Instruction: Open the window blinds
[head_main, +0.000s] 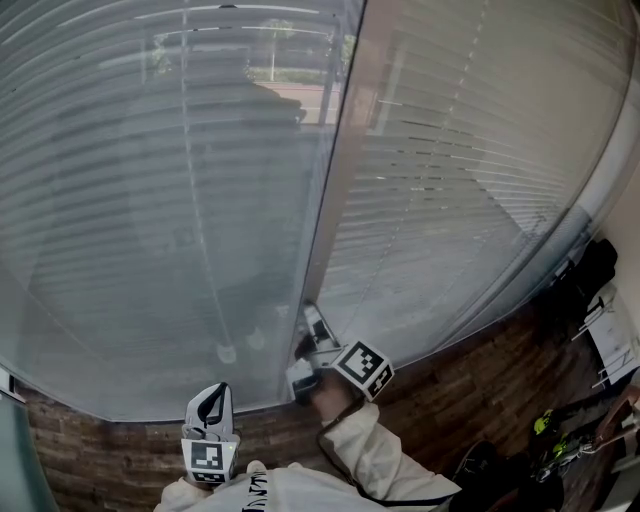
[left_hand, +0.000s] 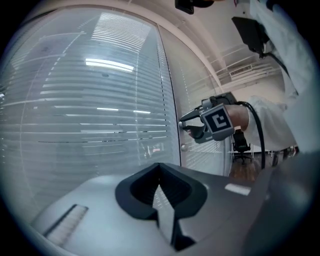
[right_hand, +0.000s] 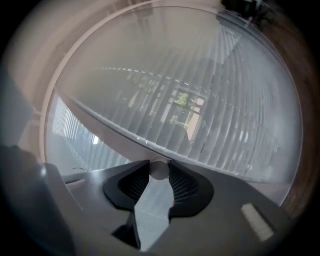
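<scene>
Where jaws pinch (right gripper (right_hand: 159, 166)), knob (right_hand: 159, 170).

Horizontal slatted window blinds, two panes, both fully lowered.
Left blind (head_main: 150, 200): outdoors shows hazily through the slats. Right blind (head_main: 450, 180): paler, mostly shut, a few dark gaps mid-height. Small round white knob (right_hand: 159, 170) low at the post between them, pinched in right tongs (head_main: 308, 345).

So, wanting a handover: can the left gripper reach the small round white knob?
Probably not: the right gripper has its jaws clamped on the small round white knob; the left gripper sits lower.
</scene>
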